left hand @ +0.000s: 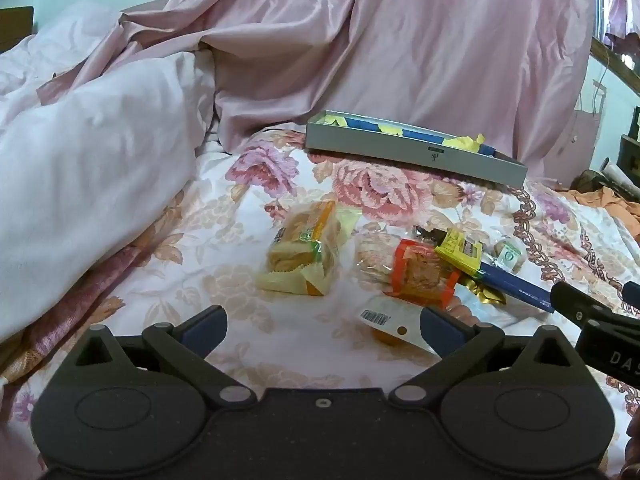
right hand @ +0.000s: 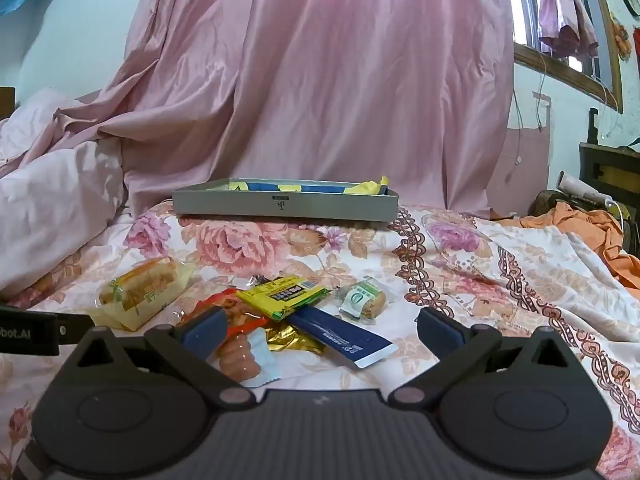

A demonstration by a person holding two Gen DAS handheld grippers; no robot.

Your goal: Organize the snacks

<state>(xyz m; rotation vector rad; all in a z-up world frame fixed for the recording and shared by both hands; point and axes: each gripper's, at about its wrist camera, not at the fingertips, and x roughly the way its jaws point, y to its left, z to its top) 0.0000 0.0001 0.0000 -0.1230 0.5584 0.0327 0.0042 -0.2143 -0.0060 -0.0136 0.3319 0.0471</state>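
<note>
Several wrapped snacks lie in a loose pile on the floral bedspread: a bread pack (left hand: 305,254) (right hand: 138,288), an orange-wrapped pastry (left hand: 424,276), a yellow packet (left hand: 460,252) (right hand: 282,295), a blue packet (left hand: 516,286) (right hand: 344,336), a small round cake (right hand: 364,299) and a sausage (right hand: 238,354). A grey box (left hand: 416,152) (right hand: 286,204) holding yellow and blue packets sits behind them. My left gripper (left hand: 322,326) is open and empty, just short of the pile. My right gripper (right hand: 320,330) is open and empty over the pile's near side.
A white duvet (left hand: 88,160) is heaped at the left. A pink sheet (right hand: 320,80) hangs behind the box. Orange cloth (right hand: 592,224) lies at the right edge of the bed. The right gripper's body (left hand: 600,320) shows at the left view's right edge.
</note>
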